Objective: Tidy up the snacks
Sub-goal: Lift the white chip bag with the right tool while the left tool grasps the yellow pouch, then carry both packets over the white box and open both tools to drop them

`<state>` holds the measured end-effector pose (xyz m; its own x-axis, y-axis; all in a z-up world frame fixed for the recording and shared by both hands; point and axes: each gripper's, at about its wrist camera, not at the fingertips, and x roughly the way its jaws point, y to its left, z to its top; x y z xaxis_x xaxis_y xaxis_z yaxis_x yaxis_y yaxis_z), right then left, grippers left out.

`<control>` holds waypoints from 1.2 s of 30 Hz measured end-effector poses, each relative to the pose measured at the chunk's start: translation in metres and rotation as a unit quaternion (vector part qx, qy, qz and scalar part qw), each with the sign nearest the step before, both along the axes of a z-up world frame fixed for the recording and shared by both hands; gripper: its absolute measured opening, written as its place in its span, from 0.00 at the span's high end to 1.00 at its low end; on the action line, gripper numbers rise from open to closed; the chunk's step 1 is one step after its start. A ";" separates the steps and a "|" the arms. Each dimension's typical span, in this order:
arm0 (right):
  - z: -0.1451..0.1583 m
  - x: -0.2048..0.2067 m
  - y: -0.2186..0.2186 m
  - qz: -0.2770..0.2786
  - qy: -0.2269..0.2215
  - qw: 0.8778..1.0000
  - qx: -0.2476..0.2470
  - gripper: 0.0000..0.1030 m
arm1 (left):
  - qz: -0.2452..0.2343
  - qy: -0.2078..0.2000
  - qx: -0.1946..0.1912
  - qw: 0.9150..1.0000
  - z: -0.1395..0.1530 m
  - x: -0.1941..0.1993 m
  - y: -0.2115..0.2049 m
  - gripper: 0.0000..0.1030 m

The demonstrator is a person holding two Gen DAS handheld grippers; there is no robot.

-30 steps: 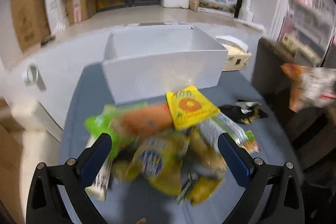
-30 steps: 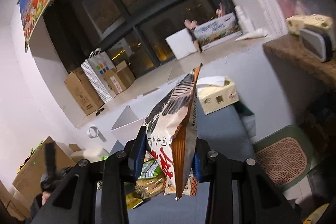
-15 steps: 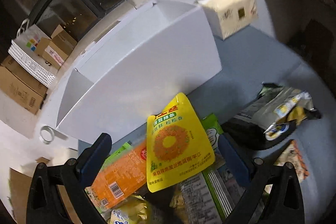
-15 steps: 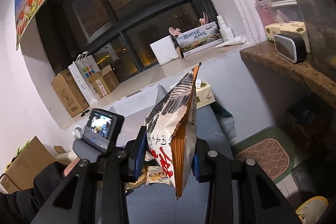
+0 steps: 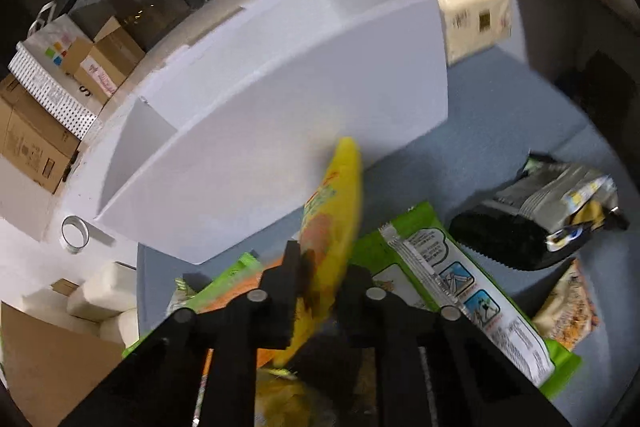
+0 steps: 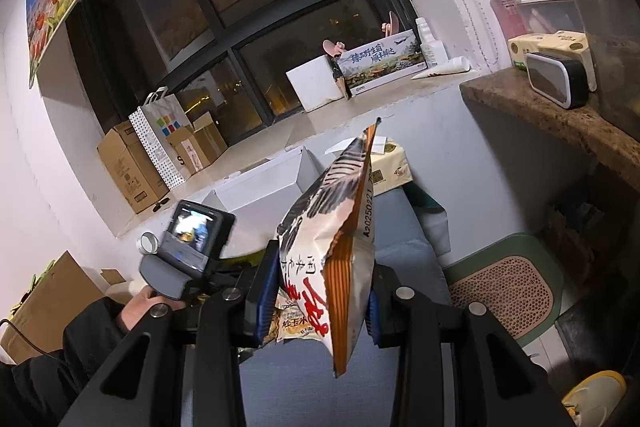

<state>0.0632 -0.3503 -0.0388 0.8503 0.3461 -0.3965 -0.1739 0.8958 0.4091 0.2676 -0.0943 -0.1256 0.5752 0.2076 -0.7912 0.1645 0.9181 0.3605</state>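
On the blue-grey tabletop (image 5: 500, 131), at about six o'clock in the left wrist view, the left gripper (image 5: 320, 287) has its jaws clamped on a yellow snack pouch (image 5: 336, 211), which stands edge-on and blurred between the black fingers, its top leaning toward twelve o'clock in front of the white box (image 5: 280, 115). That box sits open-topped from nine to one o'clock, with its long front wall facing the pile of snacks. Just beside the pouch, at five o'clock, lies a green-and-white packet (image 5: 452, 283), flat on the table; under the gripper at seven o'clock I can see an orange packet (image 5: 240, 287) with a green one (image 5: 224, 275) touching it. At three o'clock a black-and-silver bag (image 5: 536, 219) rests crumpled, well apart from the box, and near it at four o'clock lies a small tan packet (image 5: 568, 311). A tissue box (image 5: 472, 19) stands at one o'clock, just beside the white box's right end. In the right wrist view, the right gripper (image 6: 316, 299) is closed on a white and orange chip bag (image 6: 332, 259), held upright off the table with its sealed edge pointing to twelve o'clock. At eight o'clock there, a person's hand (image 6: 140, 307) in a dark sleeve holds the other gripper's handle, whose small screen is lit. The white box shows behind it at eleven o'clock.
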 end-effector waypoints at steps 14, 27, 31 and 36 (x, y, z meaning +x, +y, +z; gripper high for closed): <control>0.016 0.000 0.035 0.032 -0.020 0.999 -0.036 0.62 | 0.013 -0.113 -0.160 0.981 0.098 -0.096 0.062 0.87; 0.051 0.057 0.090 0.085 -0.045 0.994 -0.048 0.63 | 0.044 -0.152 -0.285 0.945 0.141 -0.075 0.130 0.86; 0.065 0.125 0.114 0.099 -0.029 0.993 -0.050 0.64 | 0.050 -0.153 -0.285 0.945 0.148 -0.028 0.141 0.86; 0.079 0.202 0.143 0.089 -0.015 0.993 -0.078 0.65 | 0.059 -0.137 -0.270 0.951 0.143 0.030 0.148 0.87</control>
